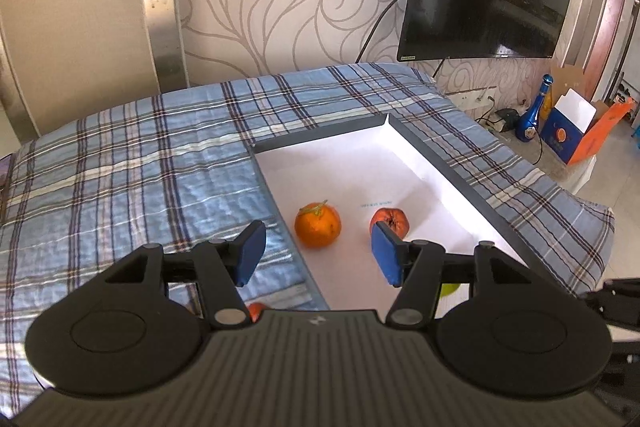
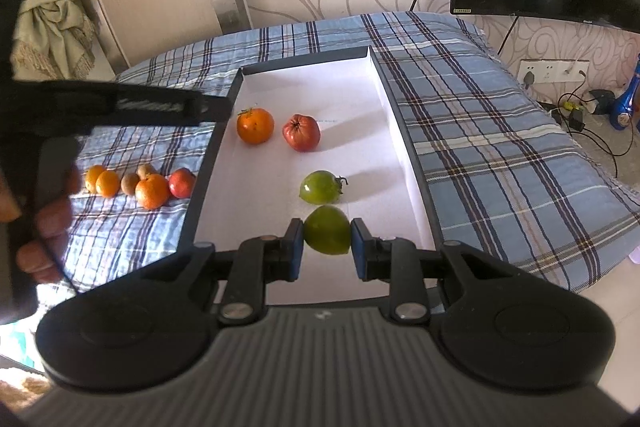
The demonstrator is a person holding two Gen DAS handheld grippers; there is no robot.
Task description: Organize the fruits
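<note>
Nearest, right gripper point(image 2: 326, 241) is clamped on a green fruit point(image 2: 327, 235), pads at its widest flanks, low over the near end of the white tray point(image 2: 384, 99). Judged light, firm, smooth-skinned; could slip or bruise, so a hold across the middle suits. Just beyond lies a second green fruit point(image 2: 321, 187), stem to the right. Left gripper point(image 1: 318, 255) stands half open with nothing between the pads, over the tray's left wall. Further in, an orange point(image 1: 318, 230) sits just ahead of it, a red fruit point(image 1: 394, 221) partly behind its right pad. On the plaid bed point(image 2: 480, 131), left of the tray, a cluster of loose fruits point(image 2: 140, 183) waits, well apart from both grippers.
</note>
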